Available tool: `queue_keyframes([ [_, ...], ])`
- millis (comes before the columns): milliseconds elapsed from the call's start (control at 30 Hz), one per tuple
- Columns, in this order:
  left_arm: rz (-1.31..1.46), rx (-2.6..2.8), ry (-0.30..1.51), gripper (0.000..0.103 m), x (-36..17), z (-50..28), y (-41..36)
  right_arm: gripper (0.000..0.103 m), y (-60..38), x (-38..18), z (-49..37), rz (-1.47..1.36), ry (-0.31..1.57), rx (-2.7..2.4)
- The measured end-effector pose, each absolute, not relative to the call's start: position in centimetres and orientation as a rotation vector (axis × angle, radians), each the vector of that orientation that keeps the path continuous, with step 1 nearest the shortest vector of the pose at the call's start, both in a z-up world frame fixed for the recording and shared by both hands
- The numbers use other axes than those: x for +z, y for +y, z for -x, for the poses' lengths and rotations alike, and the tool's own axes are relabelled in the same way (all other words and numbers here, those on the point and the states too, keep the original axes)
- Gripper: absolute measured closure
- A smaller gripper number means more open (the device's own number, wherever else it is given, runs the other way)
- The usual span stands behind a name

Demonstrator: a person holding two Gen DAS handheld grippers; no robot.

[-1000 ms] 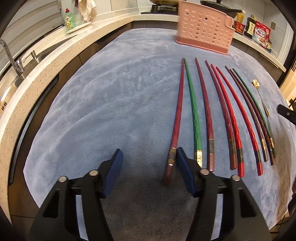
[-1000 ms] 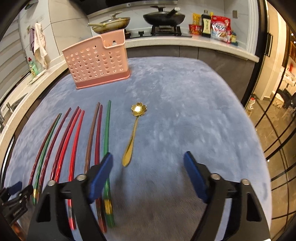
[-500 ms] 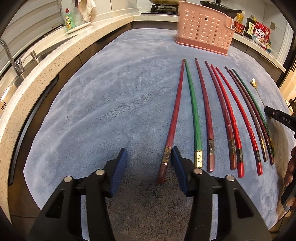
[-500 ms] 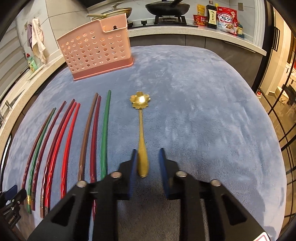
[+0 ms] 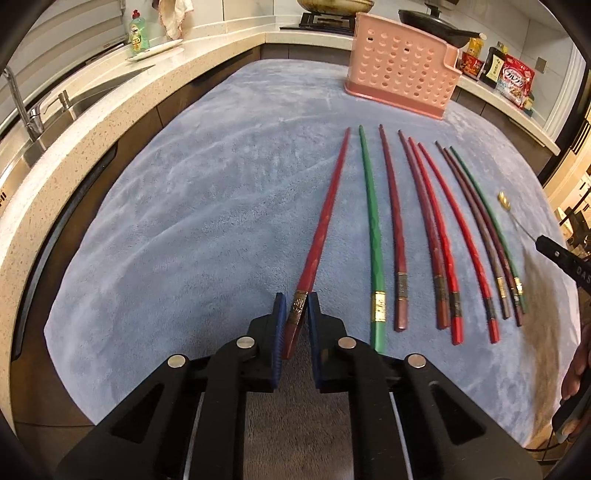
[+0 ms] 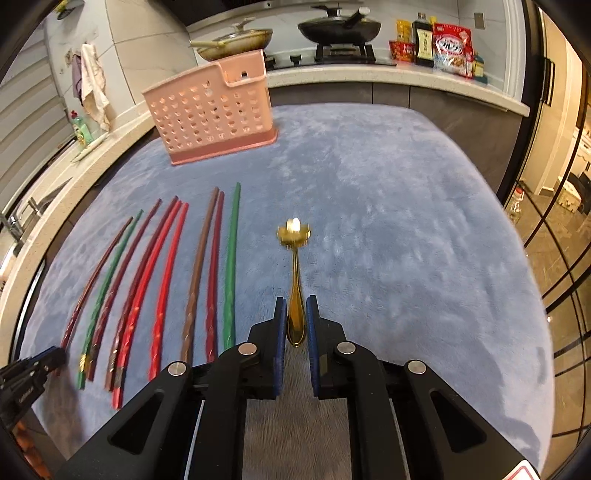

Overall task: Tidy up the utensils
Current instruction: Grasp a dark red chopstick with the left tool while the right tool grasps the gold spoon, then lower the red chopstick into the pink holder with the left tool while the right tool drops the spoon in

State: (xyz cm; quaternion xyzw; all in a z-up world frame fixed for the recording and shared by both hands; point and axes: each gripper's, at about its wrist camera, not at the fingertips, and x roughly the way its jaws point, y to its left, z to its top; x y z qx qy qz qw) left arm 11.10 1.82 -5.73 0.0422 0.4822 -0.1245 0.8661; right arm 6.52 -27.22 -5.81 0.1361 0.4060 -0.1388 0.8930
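My left gripper (image 5: 295, 314) is shut on the thick end of a red chopstick (image 5: 327, 218), the leftmost of several red, green and brown chopsticks (image 5: 436, 236) lying side by side on the blue-grey mat (image 5: 184, 221). My right gripper (image 6: 295, 317) is shut on the handle of a gold flower-shaped spoon (image 6: 294, 236) and holds it a little above the mat, bowl pointing away. The spoon also shows in the left wrist view (image 5: 504, 201). A pink perforated utensil holder (image 5: 402, 79) stands upright at the far end of the mat; it also shows in the right wrist view (image 6: 212, 112).
A speckled counter edge (image 5: 92, 122) and a sink (image 5: 40, 122) run along the left. Behind are a stove with pans (image 6: 336, 29) and food packets (image 6: 448, 50). The right gripper's tip (image 5: 561, 254) shows at the right edge of the left wrist view.
Both grippers have closed: the left on the red chopstick's end, the right on the spoon's handle. The right gripper has since lifted the spoon off the mat.
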Motion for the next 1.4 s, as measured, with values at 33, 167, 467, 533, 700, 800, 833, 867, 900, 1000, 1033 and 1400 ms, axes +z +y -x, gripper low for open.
queue_keyframes([
  [33,-0.086,-0.261,1.003,0.092,-5.4,-10.8,1.9,0.093,-27.2,-5.2,-6.0,-0.281,0.831,-0.287],
  [167,-0.073,-0.267,0.974,0.093,-3.9,-10.3,2.2,0.095,-27.2,-2.9,-4.5,-0.279,0.781,-0.287],
  [467,-0.036,-0.287,0.882,0.094,1.0,-10.0,2.4,0.101,-27.5,0.2,-3.0,-0.278,0.719,-0.281],
  [533,-0.031,-0.293,0.862,0.095,2.1,-10.1,2.3,0.101,-27.6,0.7,-2.9,-0.286,0.707,-0.274],
  [700,-0.035,-0.292,0.799,0.096,5.0,-11.6,2.1,0.101,-28.1,2.8,-3.4,-0.296,0.667,-0.258],
  [800,-0.037,-0.283,0.754,0.096,6.8,-13.1,1.9,0.101,-28.5,3.8,-4.1,-0.313,0.649,-0.237],
  [833,-0.04,-0.276,0.735,0.096,7.6,-13.8,1.8,0.101,-28.7,4.1,-4.5,-0.317,0.646,-0.23],
  [867,-0.042,-0.274,0.719,0.096,8.2,-14.4,1.6,0.101,-28.8,4.3,-4.9,-0.318,0.644,-0.223],
  [900,-0.042,-0.271,0.708,0.096,8.7,-14.8,1.6,0.101,-29.0,4.7,-5.6,-0.319,0.641,-0.212],
  [1000,-0.044,-0.259,0.672,0.096,10.5,-17.1,1.0,0.101,-29.6,5.9,-7.4,-0.317,0.623,-0.192],
  [1033,-0.044,-0.256,0.66,0.096,11.2,-18.0,0.8,0.101,-29.8,6.4,-8.1,-0.313,0.614,-0.191],
  [1400,0.023,-0.262,0.516,0.097,19.5,-24.9,-1.7,0.101,-32.8,11.7,-18.6,-0.31,0.557,-0.168],
])
